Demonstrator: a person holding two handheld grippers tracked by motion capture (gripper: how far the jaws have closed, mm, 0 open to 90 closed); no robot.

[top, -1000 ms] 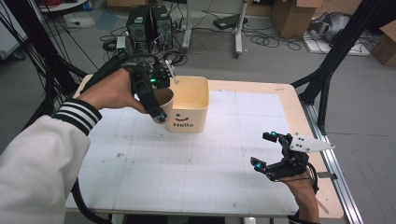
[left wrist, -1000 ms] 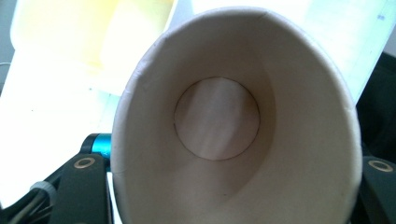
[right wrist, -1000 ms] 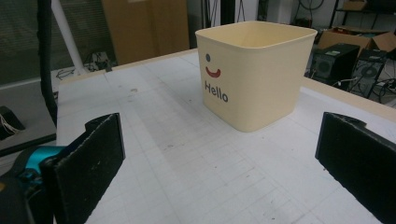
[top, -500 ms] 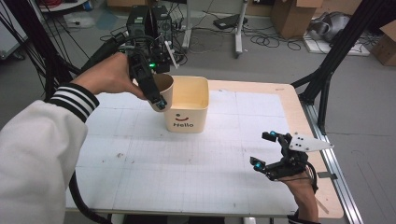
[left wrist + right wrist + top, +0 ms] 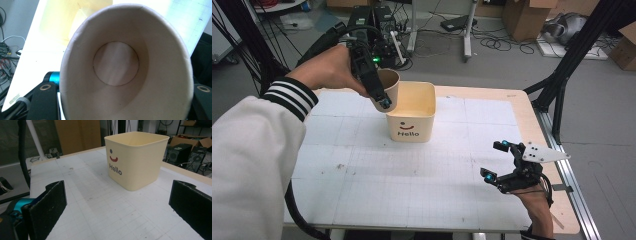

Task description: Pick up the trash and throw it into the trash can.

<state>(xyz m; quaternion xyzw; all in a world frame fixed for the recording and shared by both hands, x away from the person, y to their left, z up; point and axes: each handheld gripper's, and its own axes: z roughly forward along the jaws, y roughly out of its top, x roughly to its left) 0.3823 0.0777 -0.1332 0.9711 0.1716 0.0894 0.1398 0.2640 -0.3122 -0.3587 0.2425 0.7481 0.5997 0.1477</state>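
My left gripper (image 5: pixel 382 98) is shut on a brown paper cup (image 5: pixel 389 86) and holds it tilted in the air over the left rim of the cream "Hello" bin (image 5: pixel 412 127). In the left gripper view the cup (image 5: pixel 125 65) shows its empty inside between the black fingers (image 5: pixel 44 99), with the bin (image 5: pixel 66 21) behind it. My right gripper (image 5: pixel 493 160) stands open low over the table's front right, nothing between its jaws. The right gripper view has the open gripper (image 5: pixel 122 198) facing the bin (image 5: pixel 140 162) across bare table.
The white gridded table (image 5: pixel 412 195) has a wooden edge and a metal rail along its right side (image 5: pixel 572 175). Beyond the far edge stand black equipment (image 5: pixel 377 25), cables, cardboard boxes (image 5: pixel 524 17) and black frame legs (image 5: pixel 562 75).
My left hand has lifted the cup from beside the bin's left wall to above its rim. The right gripper has stayed where it was.
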